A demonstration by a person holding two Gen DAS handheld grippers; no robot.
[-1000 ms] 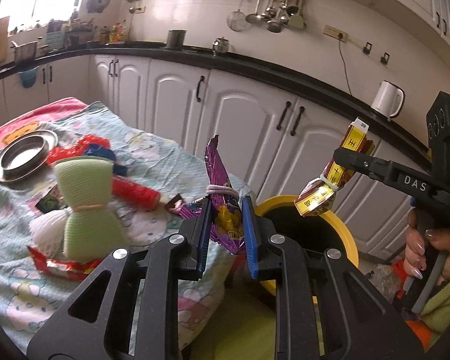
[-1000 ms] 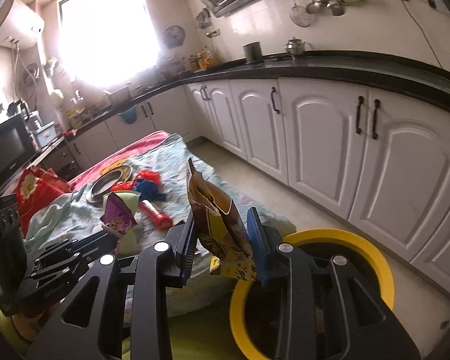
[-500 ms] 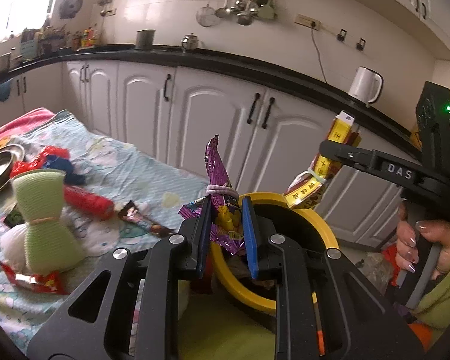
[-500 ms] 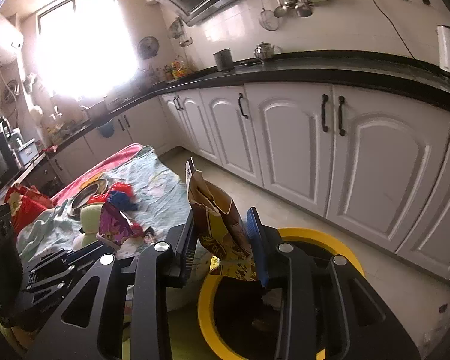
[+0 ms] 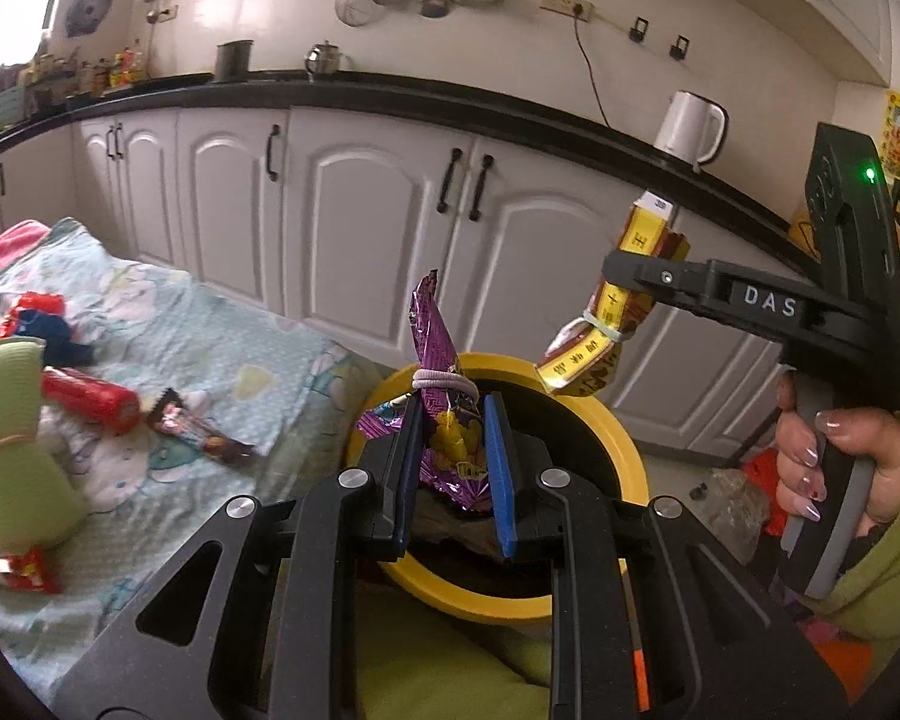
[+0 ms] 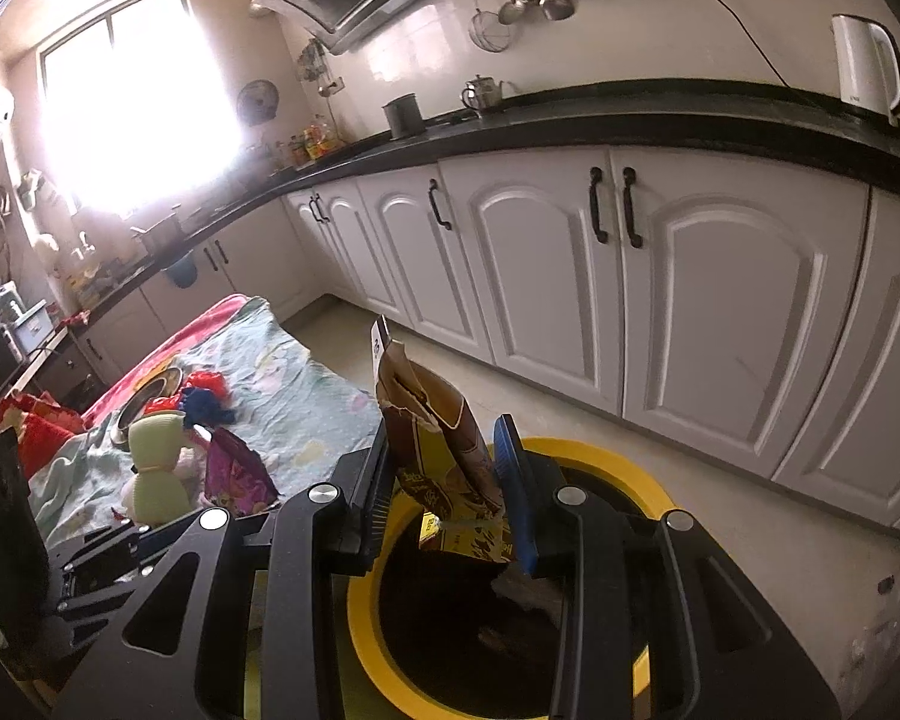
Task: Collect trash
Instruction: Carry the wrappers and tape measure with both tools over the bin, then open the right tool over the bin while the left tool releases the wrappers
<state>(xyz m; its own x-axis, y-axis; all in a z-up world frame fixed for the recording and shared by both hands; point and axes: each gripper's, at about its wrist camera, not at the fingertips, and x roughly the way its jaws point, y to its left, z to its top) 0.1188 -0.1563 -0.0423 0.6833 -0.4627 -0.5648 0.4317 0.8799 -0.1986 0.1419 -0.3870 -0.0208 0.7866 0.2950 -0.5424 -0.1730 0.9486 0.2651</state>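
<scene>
Left gripper [image 5: 450,456] pinches a purple wrapper [image 5: 435,360] above the yellow-rimmed bin [image 5: 621,450], past the table's edge. Right-wrist view: right gripper [image 6: 447,480] clamps a brown-and-yellow packet [image 6: 435,438] over the bin's rim [image 6: 630,474].

**Both wrappers now over the bin**

The left gripper [image 5: 450,462] with its purple snack bag [image 5: 444,420] and the right gripper [image 6: 450,480] with its brown packet [image 6: 444,450] have swung off the blanket — the yellow-rimmed bin [image 6: 624,468] now sits beneath both.
</scene>
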